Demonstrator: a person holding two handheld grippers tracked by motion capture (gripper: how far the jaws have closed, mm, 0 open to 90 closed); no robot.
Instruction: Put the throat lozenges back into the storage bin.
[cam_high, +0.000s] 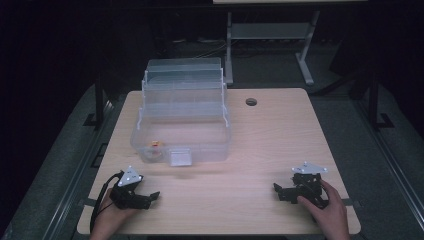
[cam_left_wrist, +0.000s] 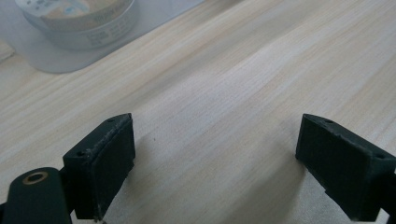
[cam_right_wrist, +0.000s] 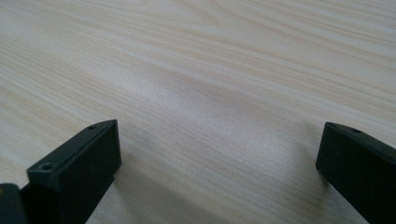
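Both grippers, left (cam_high: 150, 198) and right (cam_high: 281, 192), rest wide open and empty on the table (cam_high: 240, 145), so reaching comes next: the tin (cam_left_wrist: 77, 18) sits in the box (cam_high: 181, 130), nearest the left.

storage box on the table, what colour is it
Clear, see-through plastic storage box with a whitish front latch; the high view shows it best.

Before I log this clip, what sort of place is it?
Probably a lab or workshop recording station: a light wooden table with a cable hole, a clear plastic tiered storage box, and a grey metal desk frame on dark floor behind.
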